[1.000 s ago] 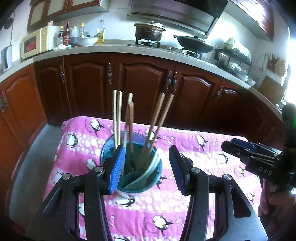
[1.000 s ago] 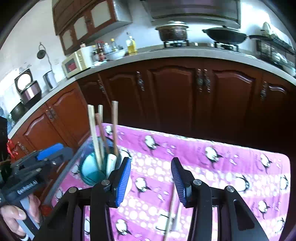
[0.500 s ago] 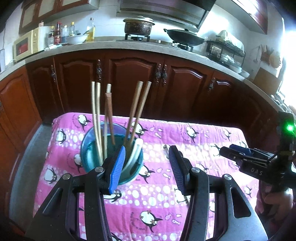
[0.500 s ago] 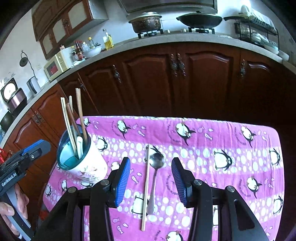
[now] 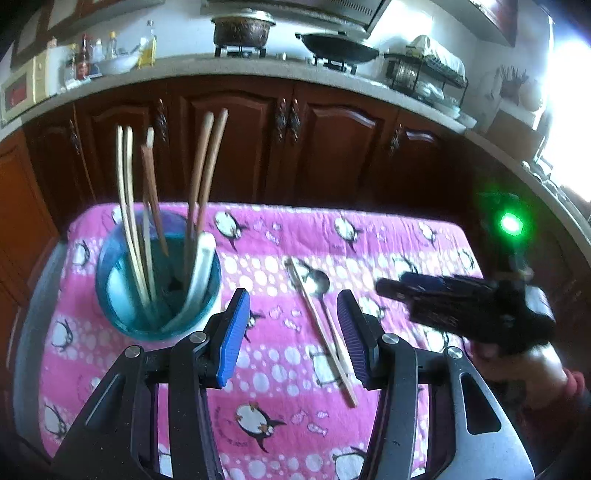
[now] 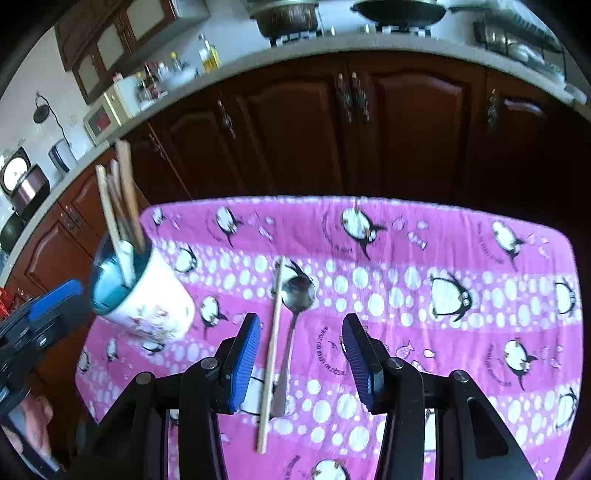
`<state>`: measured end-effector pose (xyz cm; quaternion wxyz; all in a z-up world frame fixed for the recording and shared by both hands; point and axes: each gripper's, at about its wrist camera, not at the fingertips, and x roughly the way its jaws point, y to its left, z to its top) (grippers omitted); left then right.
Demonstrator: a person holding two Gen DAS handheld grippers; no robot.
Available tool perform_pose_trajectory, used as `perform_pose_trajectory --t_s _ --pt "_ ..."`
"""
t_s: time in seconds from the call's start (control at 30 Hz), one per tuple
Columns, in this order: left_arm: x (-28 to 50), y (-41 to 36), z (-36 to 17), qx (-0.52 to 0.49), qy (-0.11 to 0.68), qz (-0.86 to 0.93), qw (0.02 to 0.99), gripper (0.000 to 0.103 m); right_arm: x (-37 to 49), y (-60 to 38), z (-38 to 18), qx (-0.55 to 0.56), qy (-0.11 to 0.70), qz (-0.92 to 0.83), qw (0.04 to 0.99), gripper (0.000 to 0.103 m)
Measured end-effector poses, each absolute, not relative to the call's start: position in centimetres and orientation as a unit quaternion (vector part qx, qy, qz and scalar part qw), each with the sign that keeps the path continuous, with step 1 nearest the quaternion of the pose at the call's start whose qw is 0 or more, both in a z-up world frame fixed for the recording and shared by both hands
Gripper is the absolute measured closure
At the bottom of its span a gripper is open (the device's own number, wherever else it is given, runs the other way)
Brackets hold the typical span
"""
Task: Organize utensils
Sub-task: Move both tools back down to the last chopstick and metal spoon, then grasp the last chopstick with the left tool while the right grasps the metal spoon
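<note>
A white cup with a teal inside [image 5: 159, 291] [image 6: 147, 299] stands at the left of the pink penguin cloth [image 5: 388, 236] [image 6: 424, 258] and holds several chopsticks [image 5: 127, 206] [image 6: 123, 199] and a white spoon. A loose wooden chopstick [image 5: 325, 336] [image 6: 271, 354] and a metal spoon [image 5: 319, 282] [image 6: 297, 295] lie side by side mid-cloth. My left gripper [image 5: 291, 332] is open and empty above them. My right gripper [image 6: 301, 362] is open and empty over their handles; it also shows at the right in the left wrist view [image 5: 391, 286].
Dark wooden cabinets [image 5: 314, 147] run behind the table under a counter with a pot [image 5: 242, 31], a wok [image 5: 338, 46], a dish rack [image 5: 424, 74], bottles and a microwave [image 6: 107, 114]. The table edge drops off at the left and far sides.
Both grippers have swung right, away from the cup. The loose chopstick and metal spoon now lie in line with both open grippers. The right gripper has come lower and closer over them.
</note>
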<state>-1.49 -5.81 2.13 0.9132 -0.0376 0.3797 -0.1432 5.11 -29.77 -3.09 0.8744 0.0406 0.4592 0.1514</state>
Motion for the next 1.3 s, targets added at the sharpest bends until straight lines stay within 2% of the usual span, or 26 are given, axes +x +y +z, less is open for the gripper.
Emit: perform_pose_trajectory --t_s 0.33,0.4,0.5,0.53,0.57,0.67,0.93,0.97,1.03,1.07,1.1,1.3 --pt "-0.6 -6.8 -1.7 -0.039 0.435 -0.159 0.886 0.054 12.9 -27.7 -10.5 0.021 0.499 0.177 0.848 0.06" --pt "0.0 -7.3 -2.4 -0.041 0.445 -0.163 0.88 0.054 13.9 -27.5 -11.4 0.021 0.506 0.18 0.843 0.066" --pt "0.7 -8.2 -3.1 -0.039 0.454 -0.166 0.875 0.054 14.5 -27.6 -12.2 0.024 0.506 0.203 0.838 0.081" --pt "1.0 -8.6 -3.2 -0.039 0.455 -0.167 0.874 0.054 14.6 -27.9 -12.1 0.033 0.507 0.214 0.834 0.092" --pt "1.4 -9.1 -3.4 -0.039 0.457 -0.168 0.873 0.054 14.6 -28.2 -12.1 0.042 0.507 0.22 0.832 0.097" --pt "2.6 -10.3 -4.1 -0.045 0.462 -0.167 0.87 0.054 13.6 -29.9 -11.2 0.054 0.497 0.227 0.836 0.101" --pt "7.1 -13.1 -8.0 -0.062 0.495 -0.146 0.854 0.055 9.5 -37.2 -9.8 0.093 0.512 0.222 0.825 0.101" --pt "7.7 -13.5 -8.8 -0.058 0.5 -0.144 0.852 0.057 9.0 -37.9 -9.9 0.099 0.515 0.218 0.823 0.101" --pt "8.4 -14.0 -10.2 -0.047 0.514 -0.14 0.845 0.074 8.1 -38.8 -10.0 0.112 0.521 0.218 0.817 0.101" --pt "8.7 -14.2 -11.0 -0.044 0.528 -0.14 0.837 0.089 7.8 -38.8 -10.1 0.113 0.524 0.219 0.815 0.101" --pt "8.7 -14.0 -11.5 -0.046 0.535 -0.141 0.831 0.094 7.6 -38.9 -10.2 0.111 0.527 0.219 0.813 0.101" --pt "4.9 -12.3 -11.4 -0.046 0.549 -0.175 0.816 0.097 6.7 -38.5 -10.7 0.101 0.537 0.212 0.81 0.099"
